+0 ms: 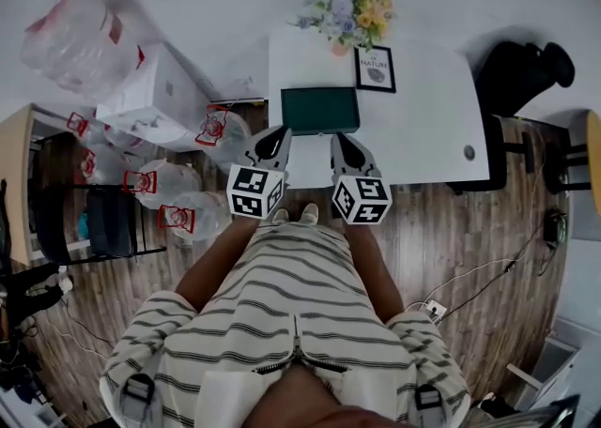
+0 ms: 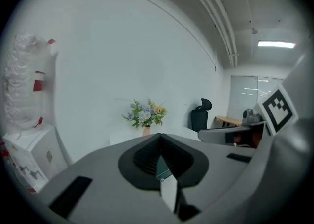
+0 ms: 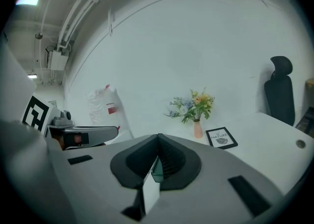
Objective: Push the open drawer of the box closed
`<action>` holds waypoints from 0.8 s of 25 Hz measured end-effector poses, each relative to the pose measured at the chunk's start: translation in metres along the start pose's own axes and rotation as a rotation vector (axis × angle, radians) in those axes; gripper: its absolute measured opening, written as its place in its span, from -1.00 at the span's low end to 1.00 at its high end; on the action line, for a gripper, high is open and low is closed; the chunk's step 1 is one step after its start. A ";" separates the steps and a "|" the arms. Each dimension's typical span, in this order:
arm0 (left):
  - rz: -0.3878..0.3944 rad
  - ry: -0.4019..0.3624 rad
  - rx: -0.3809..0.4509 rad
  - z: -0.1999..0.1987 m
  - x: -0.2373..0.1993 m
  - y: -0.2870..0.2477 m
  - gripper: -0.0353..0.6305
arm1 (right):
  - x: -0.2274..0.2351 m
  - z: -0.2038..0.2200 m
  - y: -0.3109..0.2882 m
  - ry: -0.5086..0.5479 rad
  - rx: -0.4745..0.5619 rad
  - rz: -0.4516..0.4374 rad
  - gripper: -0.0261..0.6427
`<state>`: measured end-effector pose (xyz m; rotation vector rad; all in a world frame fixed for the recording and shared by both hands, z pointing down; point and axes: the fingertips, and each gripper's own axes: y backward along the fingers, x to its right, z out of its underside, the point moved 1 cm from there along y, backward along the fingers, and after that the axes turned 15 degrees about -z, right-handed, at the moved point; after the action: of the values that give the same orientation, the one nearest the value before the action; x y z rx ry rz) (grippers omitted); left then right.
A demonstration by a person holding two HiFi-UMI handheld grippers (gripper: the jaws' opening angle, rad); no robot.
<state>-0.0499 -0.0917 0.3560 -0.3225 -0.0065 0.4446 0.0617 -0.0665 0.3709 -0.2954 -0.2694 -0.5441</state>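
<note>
A dark green box (image 1: 320, 110) lies on the white table (image 1: 423, 126), near its front edge. From above I cannot make out its drawer. My left gripper (image 1: 278, 138) and right gripper (image 1: 339, 141) hover side by side just in front of the box, tips pointing at it without touching. Both have their jaws together with nothing held. In the left gripper view the left gripper (image 2: 161, 137) shows only a green sliver of the box (image 2: 163, 169) past its shut pads. The right gripper (image 3: 158, 137) looks the same in its own view, with the box (image 3: 157, 169) peeking through.
A flower vase (image 1: 349, 18) and a framed print (image 1: 375, 68) stand at the table's back. A black chair (image 1: 521, 74) sits to the right. To the left are a white box (image 1: 155, 88), plastic bags (image 1: 80, 27) and a rack (image 1: 103, 220). Cables (image 1: 470, 281) run over the wood floor.
</note>
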 end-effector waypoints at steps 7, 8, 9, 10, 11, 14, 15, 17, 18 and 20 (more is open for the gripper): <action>0.012 -0.021 0.051 -0.006 0.008 0.007 -0.89 | -0.007 -0.011 0.005 0.028 0.029 0.005 -0.90; 0.013 -0.024 0.057 -0.008 0.008 0.006 -0.89 | -0.006 -0.011 0.005 0.030 0.032 0.006 -0.90; 0.014 -0.025 0.062 -0.009 0.007 0.006 -0.89 | -0.006 -0.011 0.005 0.031 0.034 0.005 -0.90; 0.014 -0.026 0.065 -0.009 0.007 0.005 -0.89 | -0.006 -0.012 0.004 0.033 0.035 0.004 -0.90; 0.014 -0.026 0.066 -0.009 0.006 0.005 -0.89 | -0.005 -0.012 0.004 0.036 0.036 0.002 -0.90; 0.014 -0.024 0.070 -0.009 0.005 0.001 -0.89 | -0.002 -0.015 0.003 0.045 0.041 0.005 -0.90; 0.014 -0.024 0.072 -0.009 0.005 0.000 -0.89 | -0.001 -0.016 0.003 0.047 0.042 0.007 -0.90; 0.012 -0.029 0.078 -0.009 0.005 -0.001 -0.89 | 0.001 -0.017 0.003 0.050 0.047 0.010 -0.90; 0.010 -0.033 0.082 -0.009 0.005 -0.003 -0.89 | 0.002 -0.018 0.003 0.051 0.050 0.012 -0.90; 0.007 -0.038 0.083 -0.009 0.004 -0.006 -0.89 | 0.005 -0.018 0.002 0.052 0.054 0.015 -0.90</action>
<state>-0.0431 -0.0975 0.3494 -0.2321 -0.0235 0.4568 0.0706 -0.0735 0.3552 -0.2304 -0.2312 -0.5276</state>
